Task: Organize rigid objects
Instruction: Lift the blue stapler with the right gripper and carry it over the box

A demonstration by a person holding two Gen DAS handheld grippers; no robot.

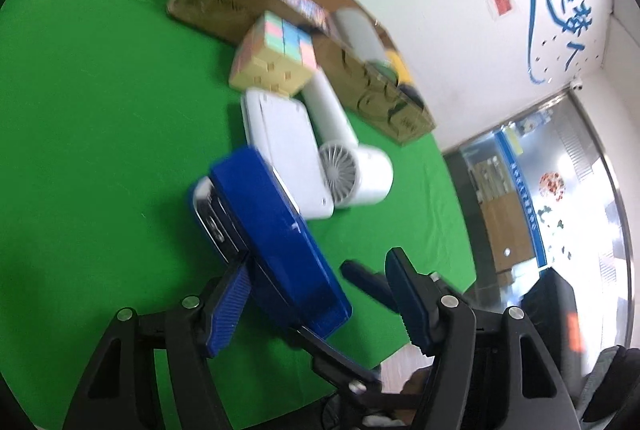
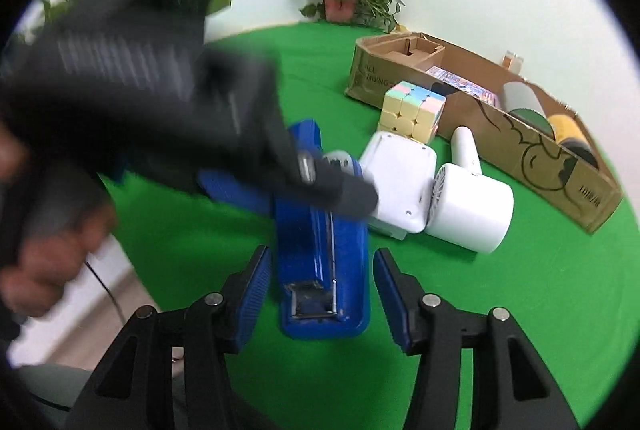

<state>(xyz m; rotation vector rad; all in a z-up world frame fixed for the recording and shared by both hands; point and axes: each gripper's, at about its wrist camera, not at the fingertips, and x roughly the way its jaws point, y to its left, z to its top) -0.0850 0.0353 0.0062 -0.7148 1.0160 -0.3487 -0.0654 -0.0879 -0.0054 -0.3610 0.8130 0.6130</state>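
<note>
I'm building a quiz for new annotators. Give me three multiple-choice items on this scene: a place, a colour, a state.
1. Where is the pastel cube? A outside the cardboard box, beside it; B inside it; C on the floor.
2. The stapler is: A red; B blue; C white.
3. The cardboard box is: A taped shut; B flattened; C open-topped.

A: the pastel cube stands in front of the box's outer wall.
B: the stapler's body is blue.
C: things show inside the cardboard box from above.
</note>
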